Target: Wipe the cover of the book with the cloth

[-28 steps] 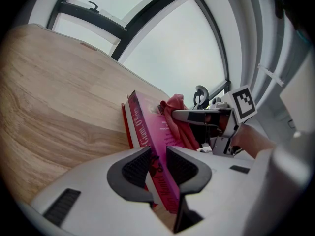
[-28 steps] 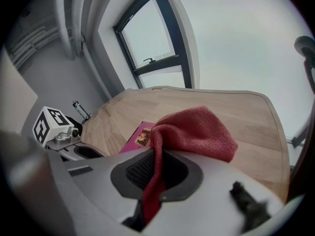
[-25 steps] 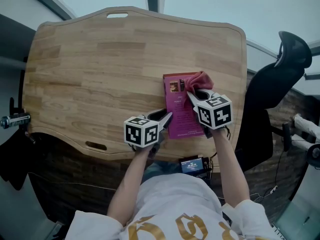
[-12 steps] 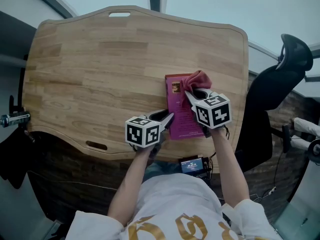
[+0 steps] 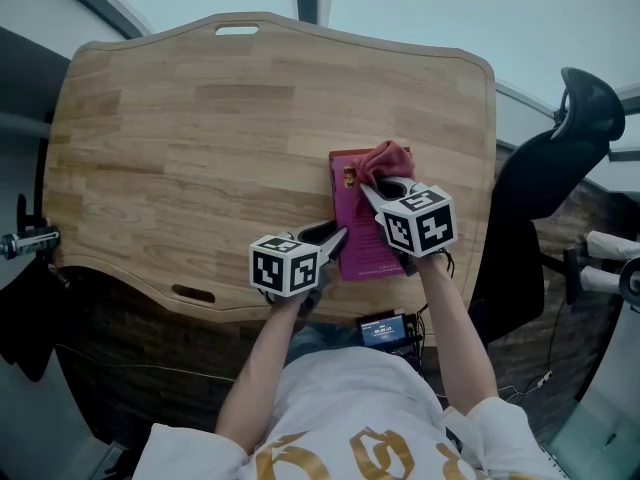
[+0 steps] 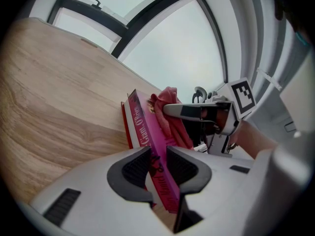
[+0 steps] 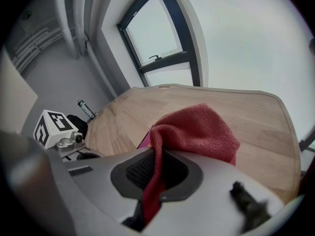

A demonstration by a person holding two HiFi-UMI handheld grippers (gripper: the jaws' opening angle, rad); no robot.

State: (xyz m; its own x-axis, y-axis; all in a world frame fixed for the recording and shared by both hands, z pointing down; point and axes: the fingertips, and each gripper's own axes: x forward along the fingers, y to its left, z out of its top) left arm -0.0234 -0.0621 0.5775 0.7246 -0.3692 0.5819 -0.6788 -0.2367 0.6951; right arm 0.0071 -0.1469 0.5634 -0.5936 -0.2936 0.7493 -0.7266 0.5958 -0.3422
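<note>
Book: a magenta-covered paperback book (image 5: 355,240) lies flat on the table, at about 4 o'clock from the table's middle and close to the near edge. Its long side runs from 6 to 12 o'clock in the head view. The left gripper view shows white lettering along its spine (image 6: 141,127) and a red edge beside that.
Cloth: a bunched red terry cloth (image 5: 386,157) sits on the book's cover at the far end, toward 1 o'clock of the book. One fold runs back down into the right gripper (image 7: 197,129), and the left gripper view shows it heaped on the cover (image 6: 166,103).
Right gripper: the right gripper (image 5: 376,186) reaches over the book from 5 o'clock. Its fingers are nearly together, pinching a fold of the cloth between the dark pads (image 7: 154,170).
Left gripper: the left gripper (image 5: 336,236) comes in from 8 o'clock to the book's near left corner. Its fingers stand at a narrow gap with the book's spine edge clamped between the ribbed pads (image 6: 157,157).
Table: a light wooden table (image 5: 200,118) with a curved outline and a slot cut near its far edge carries the book.
Small device: a small dark device with a lit screen (image 5: 385,329) sits just past the table's near edge, at 6 o'clock of the book.
Chair: a black office chair (image 5: 560,153) stands off the table's right side, at 3 o'clock.
</note>
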